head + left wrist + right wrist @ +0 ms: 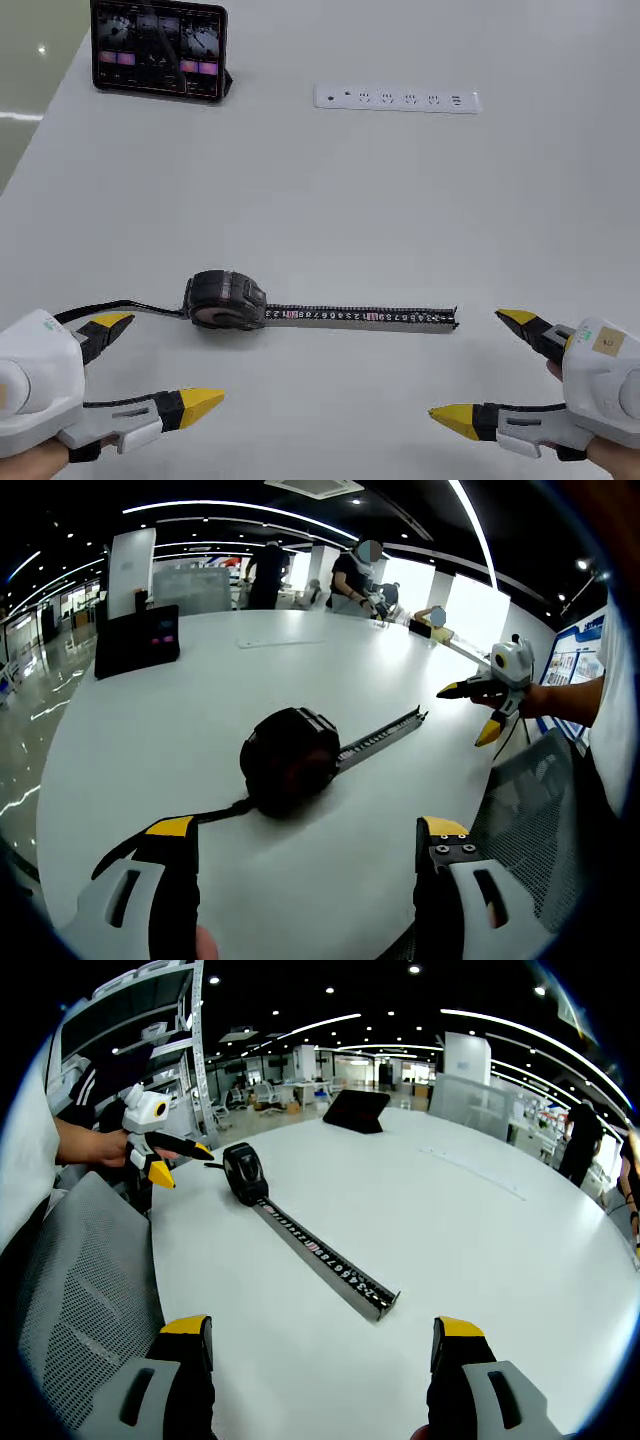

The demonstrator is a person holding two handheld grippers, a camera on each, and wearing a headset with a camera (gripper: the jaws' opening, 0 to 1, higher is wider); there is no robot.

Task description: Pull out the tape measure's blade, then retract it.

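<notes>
Black tape measure (pixel 225 300), one only, lies mid-table (pixel 320 200) with its blade (pixel 360 317) run out to the right. My left gripper (pixel 170 359) sits near-left of the case, jaws apart and empty. My right gripper (pixel 471 364) sits near the blade tip, jaws also apart. Far side: one tablet (pixel 158 48), one power strip (pixel 397 98).

The tape measure (pixel 225 300) has a black, rounded case standing on its base on the white table (pixel 330 190), toward the near edge. Its blade (pixel 360 317) is pulled out and lies flat, running parallel to that edge; it is dark with printed numbers and red marks. A black strap (pixel 120 308) trails from the case's other end.
</notes>
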